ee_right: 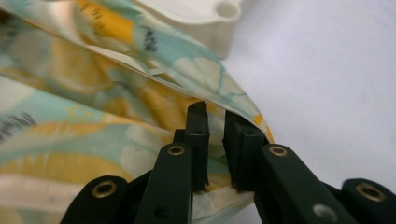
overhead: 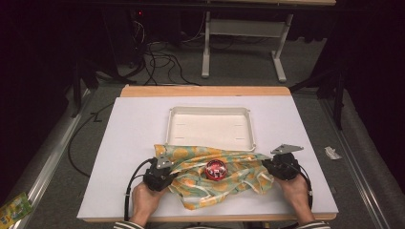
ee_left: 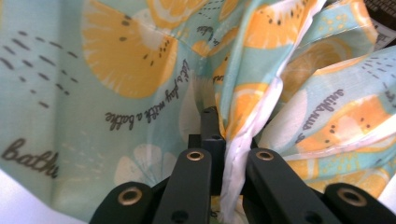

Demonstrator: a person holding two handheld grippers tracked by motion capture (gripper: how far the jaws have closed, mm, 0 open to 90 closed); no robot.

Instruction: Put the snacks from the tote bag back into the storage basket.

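Observation:
A crumpled cloth [overhead: 224,183] printed with orange slices on pale teal lies on the white table, near its front edge. A round red object [overhead: 215,169] rests on the middle of it. My left gripper [overhead: 171,174] sits at the cloth's left end. In the left gripper view the cloth [ee_left: 116,70] hangs close ahead, and my left gripper [ee_left: 223,128] is shut on its white hemmed edge. My right gripper [overhead: 267,168] is at the cloth's right end. There my right gripper [ee_right: 215,122] shows a narrow gap between its pads, with the cloth's [ee_right: 70,93] corner lying between them, not pinched.
A shallow white tray [overhead: 210,111] stands just behind the cloth, and its corner [ee_right: 205,18] shows in the right gripper view. Bare white tabletop [overhead: 133,129] lies to the left and right. Cables and a desk frame are on the floor beyond.

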